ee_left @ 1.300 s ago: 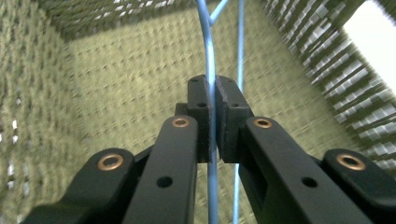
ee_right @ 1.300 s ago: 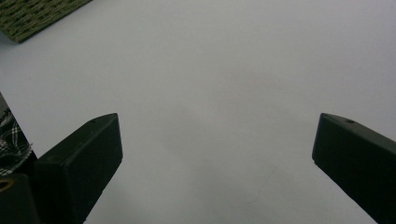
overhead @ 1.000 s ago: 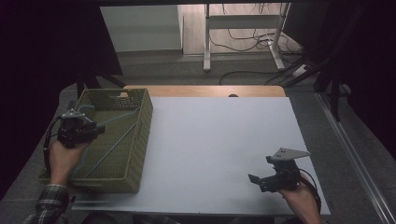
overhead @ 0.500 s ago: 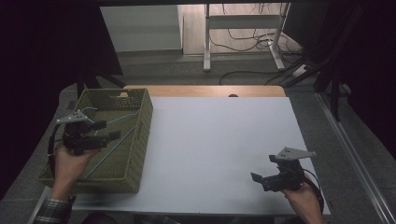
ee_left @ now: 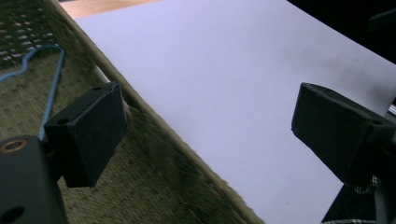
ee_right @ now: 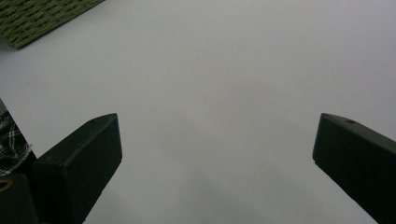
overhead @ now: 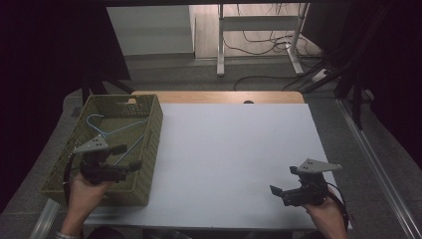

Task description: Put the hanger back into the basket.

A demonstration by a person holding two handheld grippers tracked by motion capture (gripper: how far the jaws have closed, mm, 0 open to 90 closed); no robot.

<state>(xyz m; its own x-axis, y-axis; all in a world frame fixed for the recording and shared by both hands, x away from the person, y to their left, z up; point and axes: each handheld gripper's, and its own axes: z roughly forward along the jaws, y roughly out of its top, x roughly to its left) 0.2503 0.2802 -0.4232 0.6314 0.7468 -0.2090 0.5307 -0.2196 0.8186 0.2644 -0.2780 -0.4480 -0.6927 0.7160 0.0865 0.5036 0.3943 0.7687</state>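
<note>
One bench (overhead: 234, 159) with a white top, wooden strip at its far edge. One green woven basket (overhead: 149, 144) on the bench's left side, long axis running away from the person. One blue wire hanger (overhead: 107, 130) lying inside the basket on its bottom; its hook end sits toward the far left corner. Two grippers, one per hand.

Versus half a second ago: the left gripper (overhead: 130, 158) has swung lower and nearer the basket's near right part, jaws now pointing right toward the basket's right wall; before it sat higher over the basket's left middle. The hanger looks unmoved. The right gripper (overhead: 275, 190) is about where it was, near the bench's front right corner.

Left gripper: jaws wide open, holding nothing. In the left gripper view (ee_left: 205, 126) one jaw is over the basket interior beside the hanger wire (ee_left: 51, 93), the other out over the white top, basket rim (ee_left: 154, 121) between them. Touching the rim: cannot tell.

Right gripper (ee_right: 217, 154): jaws wide open, empty, over bare white bench top, pointing left. Basket corner (ee_right: 42, 18) well apart from it.
</note>
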